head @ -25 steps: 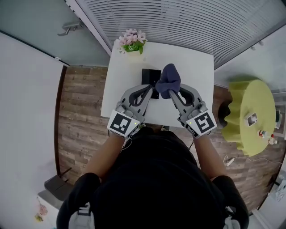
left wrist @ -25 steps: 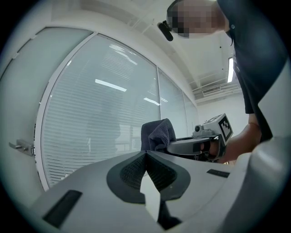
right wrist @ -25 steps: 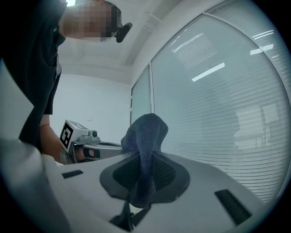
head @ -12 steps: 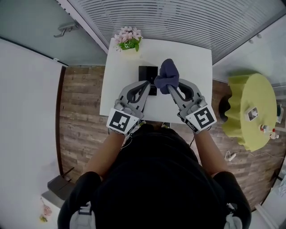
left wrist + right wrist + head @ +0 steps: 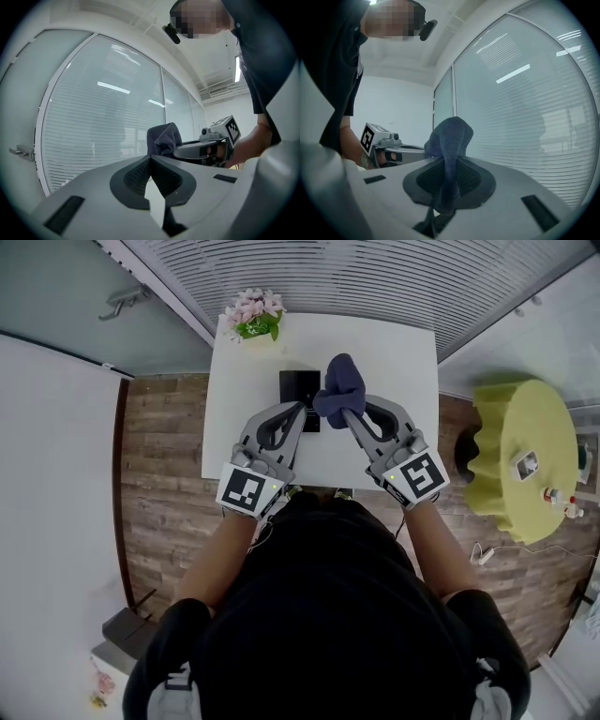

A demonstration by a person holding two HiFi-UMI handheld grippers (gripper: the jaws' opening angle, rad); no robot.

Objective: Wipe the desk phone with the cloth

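Note:
A black desk phone (image 5: 298,390) lies on the white table (image 5: 394,352), partly hidden behind the grippers. My right gripper (image 5: 345,414) is shut on a dark blue cloth (image 5: 339,388), which bunches up above its fingertips and hangs over the phone's right edge. In the right gripper view the cloth (image 5: 450,138) is clamped between the jaws of the right gripper (image 5: 447,161), which point up at the window. My left gripper (image 5: 298,410) is shut with nothing in it, close beside the cloth. The left gripper view shows the left gripper (image 5: 150,157), the cloth (image 5: 164,137) and the right gripper (image 5: 206,147).
A pot of pink flowers (image 5: 249,318) stands at the table's far left corner. A yellow round table (image 5: 520,470) with small items is to the right. Window blinds (image 5: 375,277) run behind the table, with wooden floor (image 5: 159,484) on the left.
The whole scene has slid slightly up and left in the head view. Both grippers, the cloth and the phone keep nearly the same places relative to one another.

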